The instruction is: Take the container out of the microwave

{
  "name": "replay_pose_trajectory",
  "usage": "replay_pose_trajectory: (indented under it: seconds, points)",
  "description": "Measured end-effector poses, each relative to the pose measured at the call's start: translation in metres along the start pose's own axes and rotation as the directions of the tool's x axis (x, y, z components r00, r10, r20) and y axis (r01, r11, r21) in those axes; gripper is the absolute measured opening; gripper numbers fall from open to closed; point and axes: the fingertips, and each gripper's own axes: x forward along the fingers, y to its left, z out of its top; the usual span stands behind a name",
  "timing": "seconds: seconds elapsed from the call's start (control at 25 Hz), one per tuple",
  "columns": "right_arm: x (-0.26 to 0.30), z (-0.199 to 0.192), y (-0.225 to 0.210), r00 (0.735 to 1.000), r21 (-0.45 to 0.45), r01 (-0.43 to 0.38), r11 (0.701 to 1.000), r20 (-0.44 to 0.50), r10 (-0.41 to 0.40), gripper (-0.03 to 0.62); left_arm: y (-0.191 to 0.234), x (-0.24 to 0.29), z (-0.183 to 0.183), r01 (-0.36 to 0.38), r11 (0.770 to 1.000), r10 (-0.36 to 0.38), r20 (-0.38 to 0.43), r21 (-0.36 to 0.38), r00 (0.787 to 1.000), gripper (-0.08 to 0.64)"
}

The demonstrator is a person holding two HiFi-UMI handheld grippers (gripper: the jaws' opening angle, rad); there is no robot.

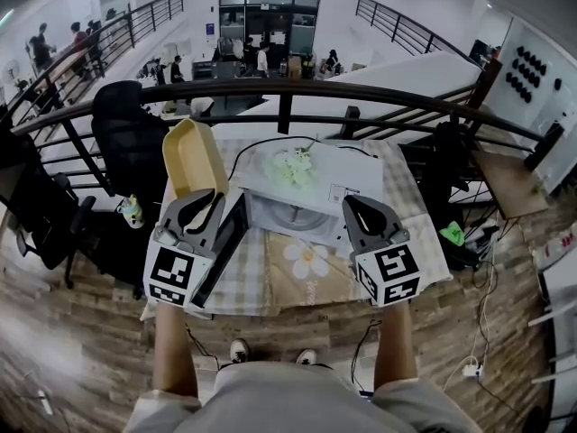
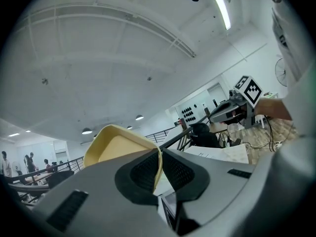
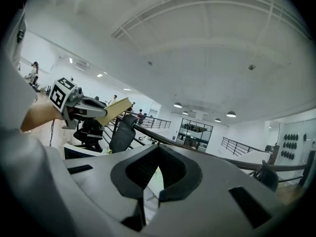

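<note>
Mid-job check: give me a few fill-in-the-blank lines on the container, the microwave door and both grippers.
1. The gripper shut on the yellow container's rim is the ___ one.
2. The microwave's door stands ___.
3. The right gripper, its jaws together, holds ___.
4. The container is now ___ the microwave, up beside its left corner.

Missing words: left; open; nothing; outside
</note>
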Motion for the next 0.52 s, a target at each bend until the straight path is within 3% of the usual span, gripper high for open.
replay_pose_trajectory:
  seconds: [0.52]
  points:
    - [0.01,-0.011,-0.009,0.999,0.016,0.024,1.0,-0.021,-0.024,0.012,-0.005,0.016,-0.013,0.037,0.999,-0.037,-0.02,-0.01,0.999,0.04]
